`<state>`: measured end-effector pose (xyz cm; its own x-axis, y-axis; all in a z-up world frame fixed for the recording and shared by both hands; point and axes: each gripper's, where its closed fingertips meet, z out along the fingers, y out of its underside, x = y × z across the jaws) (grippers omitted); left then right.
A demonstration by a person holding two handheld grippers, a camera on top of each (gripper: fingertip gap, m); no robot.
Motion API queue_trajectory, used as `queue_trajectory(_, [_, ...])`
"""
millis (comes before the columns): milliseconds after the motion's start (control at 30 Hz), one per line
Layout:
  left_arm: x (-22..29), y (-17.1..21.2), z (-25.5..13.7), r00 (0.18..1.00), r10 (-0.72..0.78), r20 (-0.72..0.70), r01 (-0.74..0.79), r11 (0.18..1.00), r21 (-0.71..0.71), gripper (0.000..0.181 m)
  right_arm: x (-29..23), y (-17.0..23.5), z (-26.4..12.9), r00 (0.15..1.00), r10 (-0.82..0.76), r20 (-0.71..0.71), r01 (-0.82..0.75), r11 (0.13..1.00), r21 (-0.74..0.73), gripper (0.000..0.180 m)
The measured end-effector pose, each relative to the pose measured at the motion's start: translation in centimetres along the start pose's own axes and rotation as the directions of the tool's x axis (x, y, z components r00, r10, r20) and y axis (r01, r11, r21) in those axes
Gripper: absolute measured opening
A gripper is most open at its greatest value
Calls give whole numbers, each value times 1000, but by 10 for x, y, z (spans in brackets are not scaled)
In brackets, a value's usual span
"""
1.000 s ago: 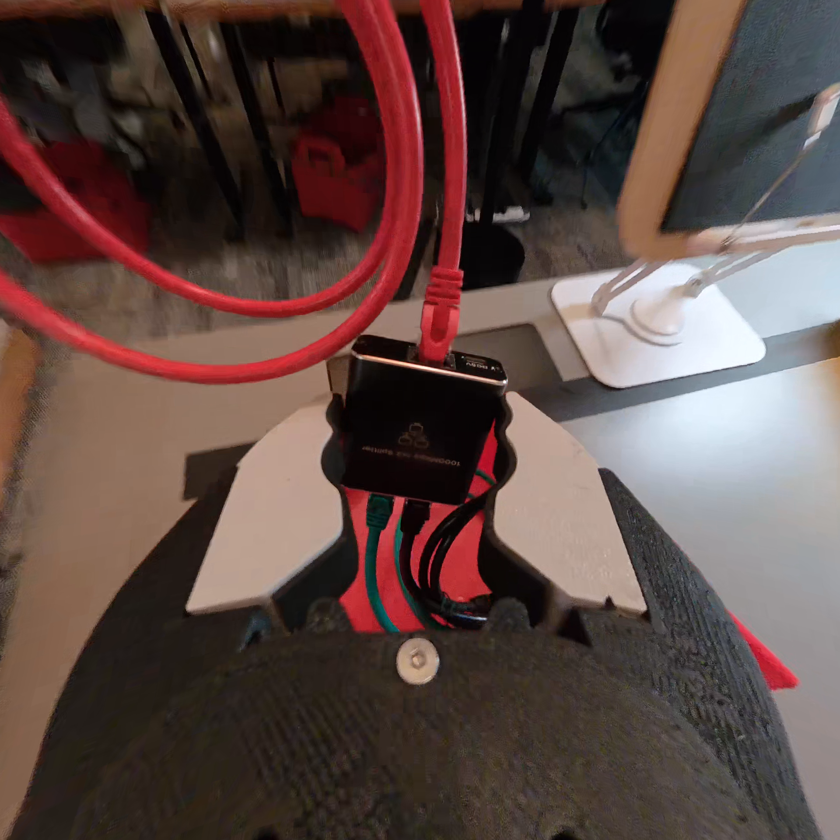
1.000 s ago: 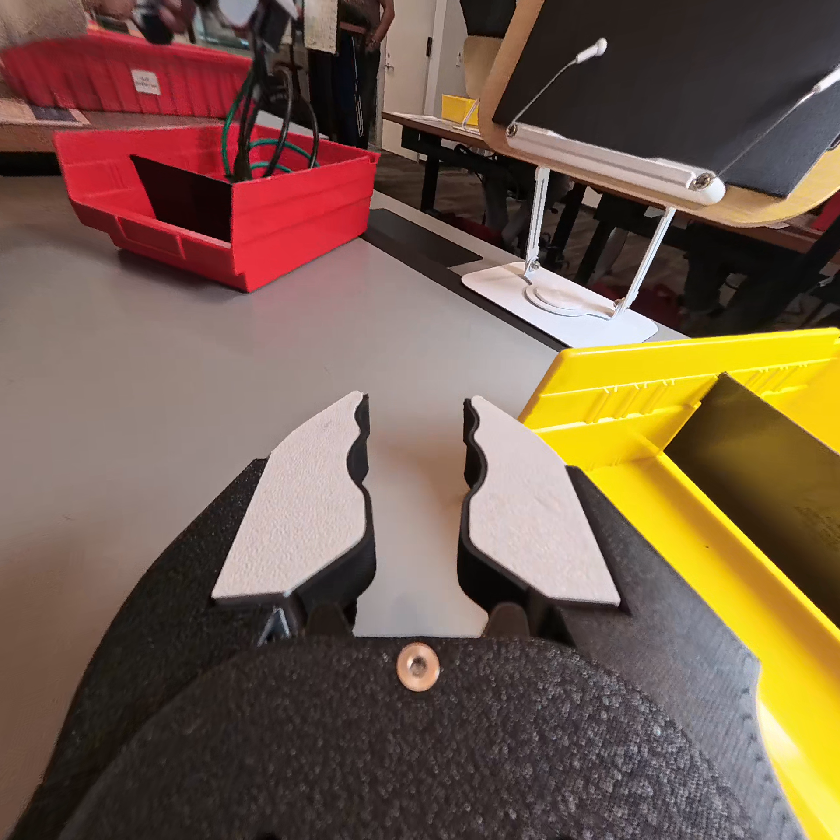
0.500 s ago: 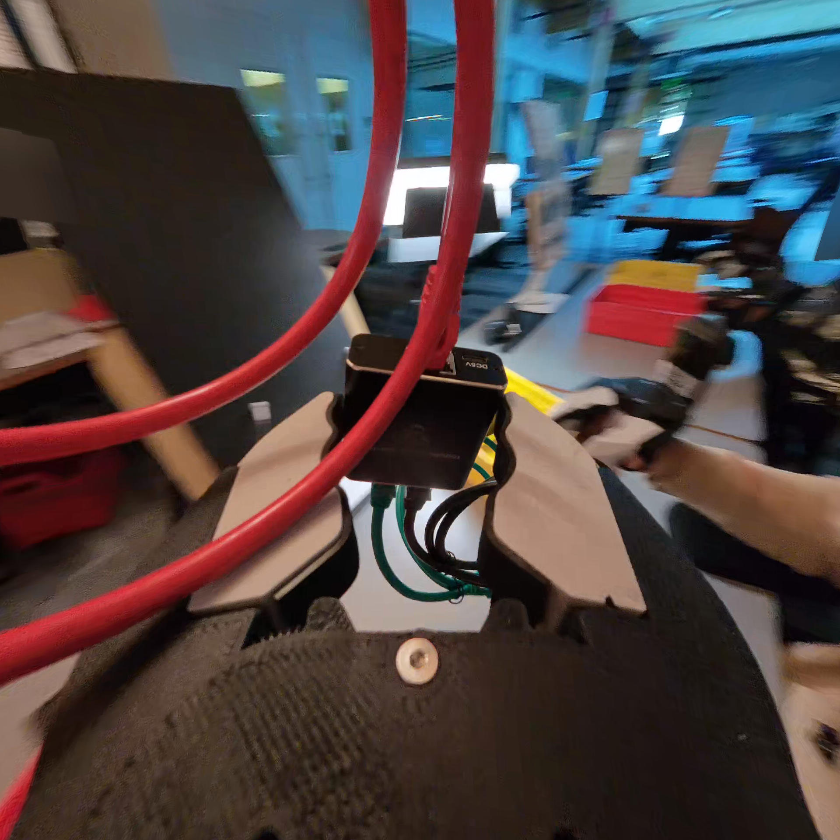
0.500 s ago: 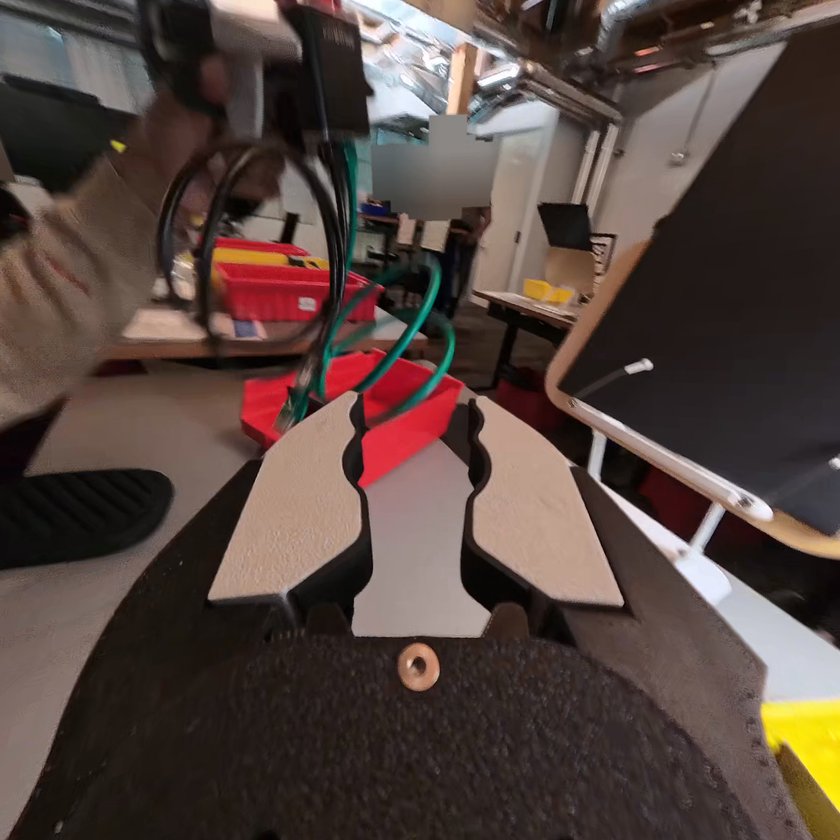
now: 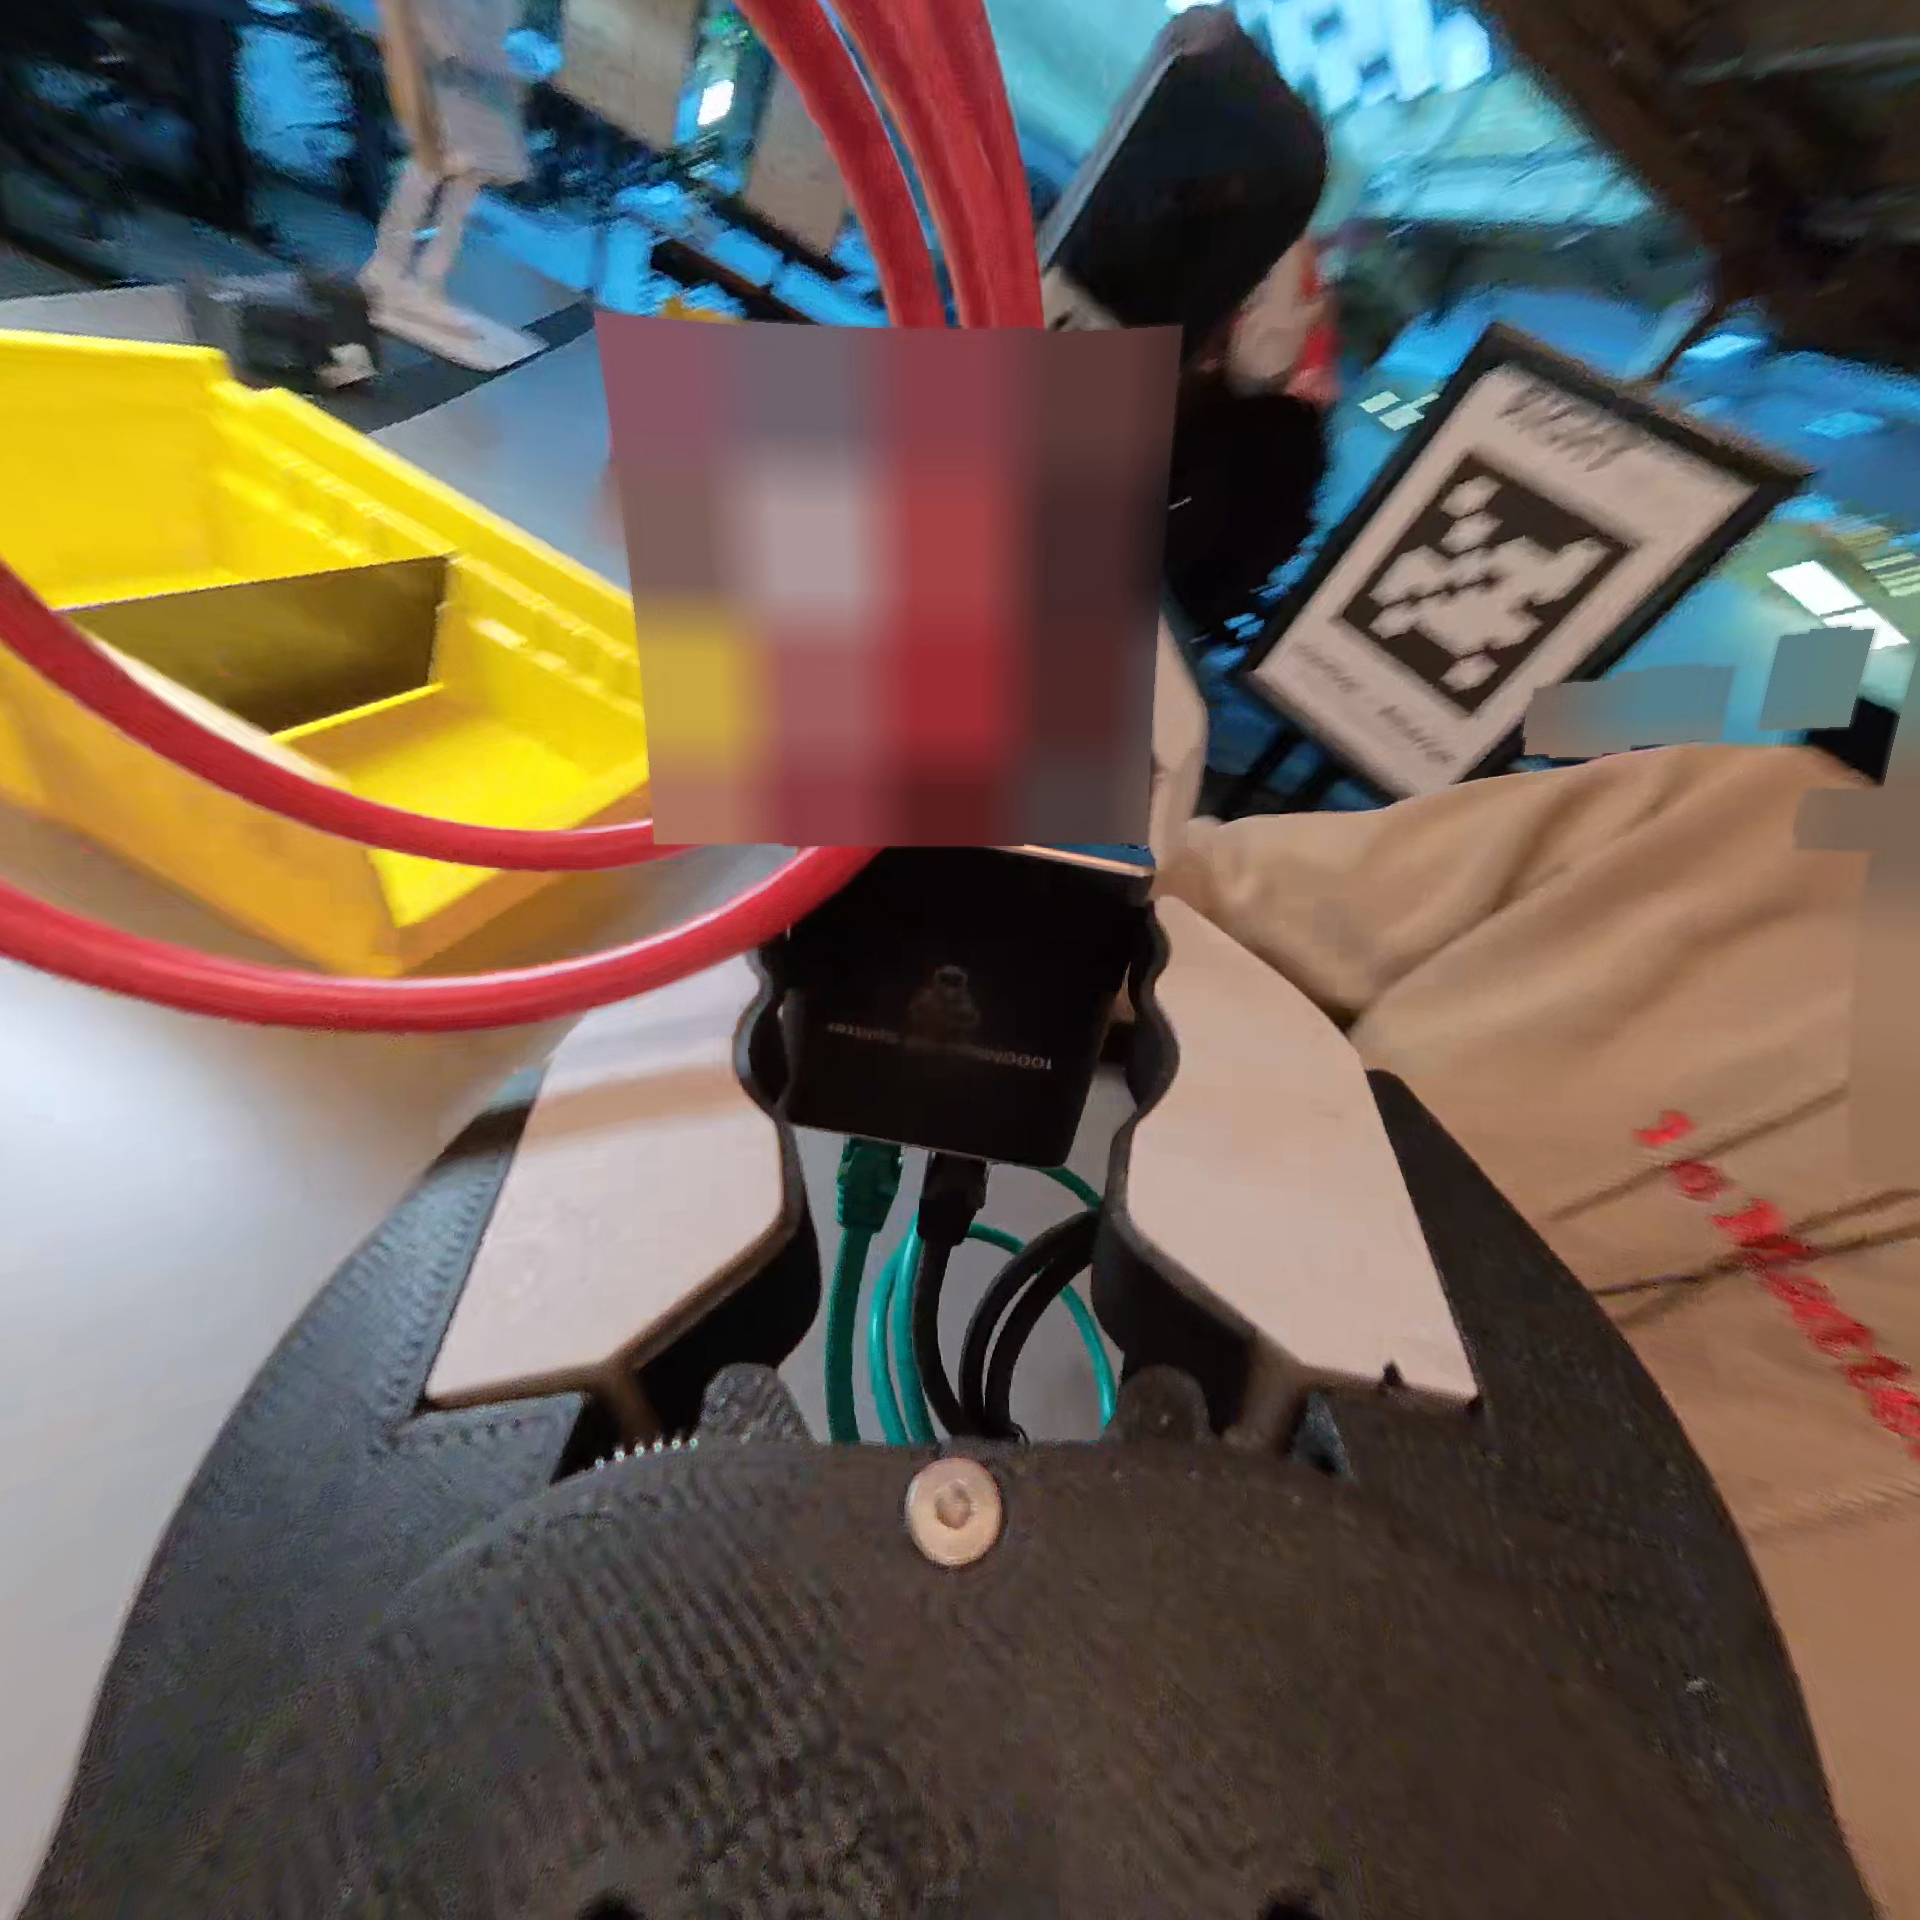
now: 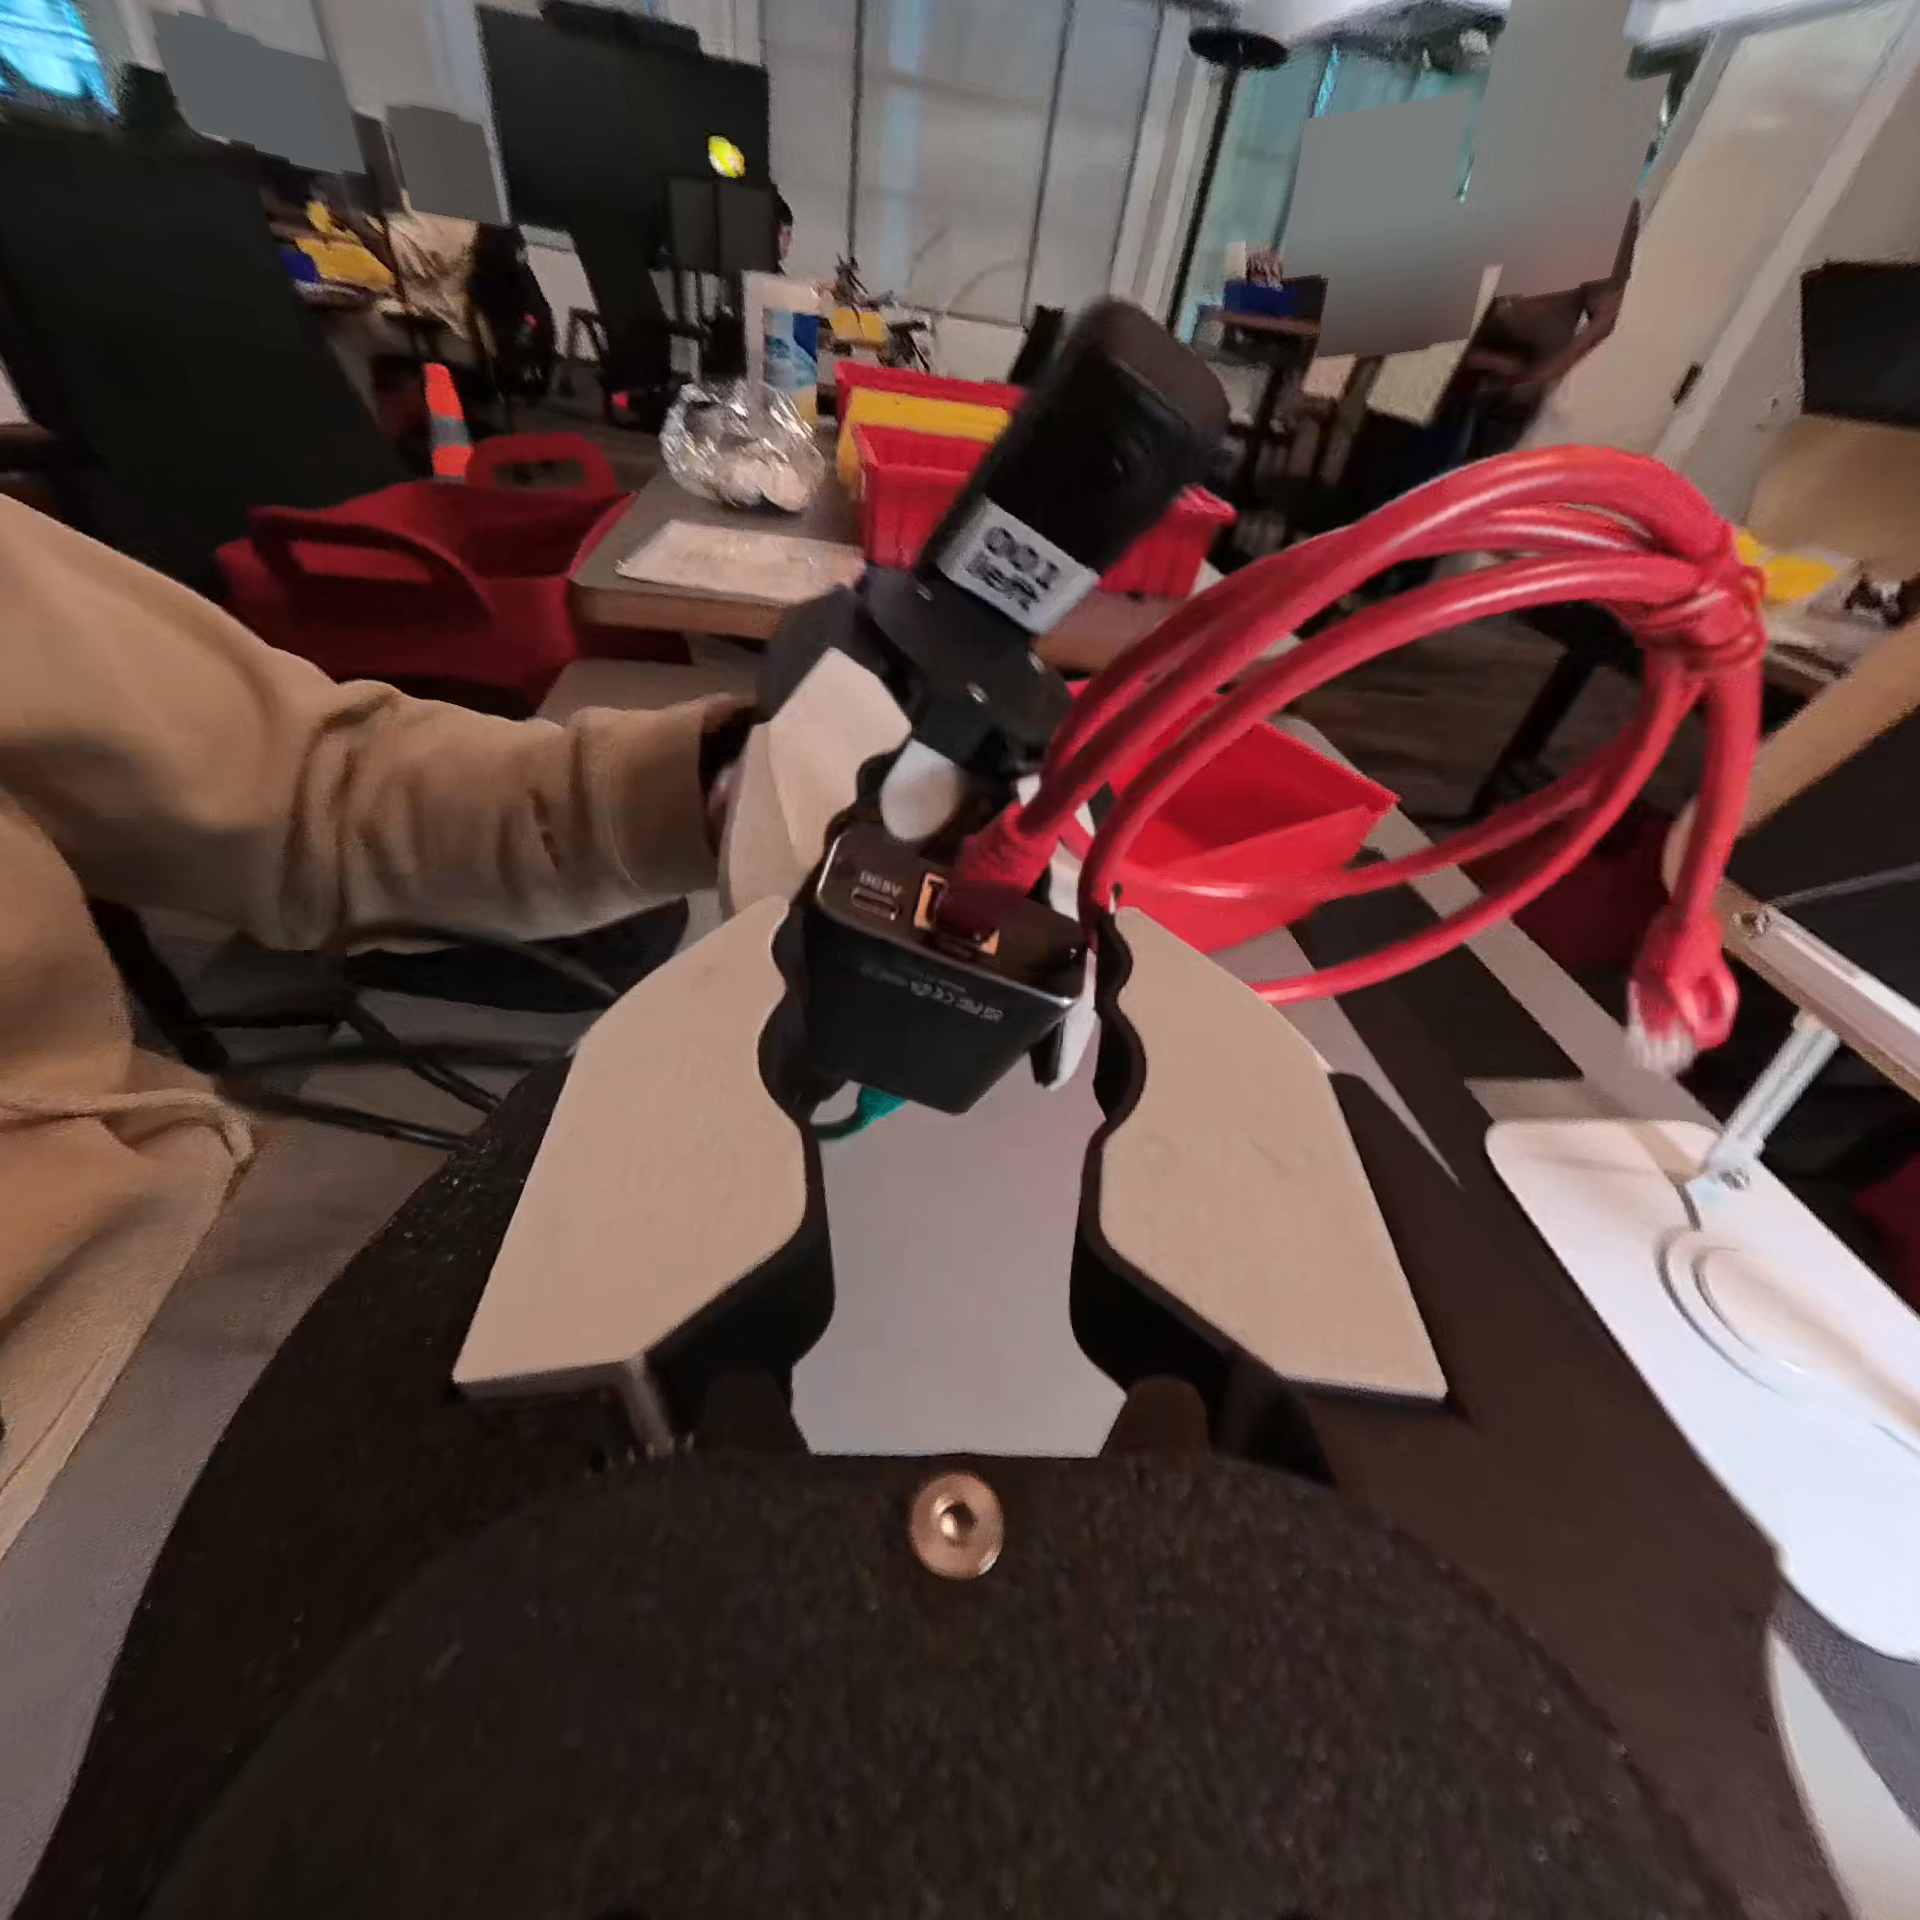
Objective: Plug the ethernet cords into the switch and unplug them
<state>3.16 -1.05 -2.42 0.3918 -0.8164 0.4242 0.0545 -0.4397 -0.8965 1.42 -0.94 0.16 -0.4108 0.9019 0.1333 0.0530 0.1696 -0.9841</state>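
Note:
My left gripper (image 5: pixel 956 966) is shut on the small black switch (image 5: pixel 935 1039) and holds it in the air. A green cord (image 5: pixel 862 1205) and a black cord (image 5: pixel 951 1226) are plugged into its near side. A red cord (image 5: pixel 416 997) loops off its far side; the plug there is hidden. In the right wrist view the switch (image 6: pixel 914 1008) sits between the tips of my open right gripper (image 6: pixel 940 935). The red cord (image 6: pixel 1455 582) is plugged into its top, and the coil's free plug (image 6: pixel 1683 987) hangs at the right. The left gripper's black handle (image 6: pixel 1081 468) shows behind.
A yellow bin (image 5: pixel 312 727) stands on the grey table (image 5: pixel 156 1247) at the left. A red bin (image 6: pixel 1247 810) and a white stand base (image 6: pixel 1714 1299) are to the right. A beige sleeve (image 6: pixel 312 779) reaches in from the left. A framed marker board (image 5: pixel 1486 592) stands behind. Only a small space, under 4 cm, lies between the two pairs of fingers.
My left gripper has swung the switch and its cords round towards the right gripper. My right gripper has turned to face it, opened wider, and its tips now flank the switch.

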Motion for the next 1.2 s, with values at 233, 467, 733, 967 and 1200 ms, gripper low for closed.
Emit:
queue_trajectory(233, [-47,6,-16,860,223,460,-156,971,-179,63,23,23,15,949,281,-139,-294,952,-83,57])
queue_trajectory(467, [-63,1,-29,434,611,663,-308,792,-528,64,32,39,29,880,400,-256,-429,901,-68,46])
queue_trajectory(733, [-60,-11,-27,254,721,645,-420,683,-597,62,42,30,24,893,389,-228,-384,921,65,25])
queue_trajectory(967, [-16,-46,-34,626,447,639,-498,860,-113,58,62,-19,-37,925,361,-119,-298,883,362,24])
queue_trajectory(1200, [36,-23,18,972,193,138,-209,971,113,48,56,-55,-73,958,260,-124,-166,849,502,24])
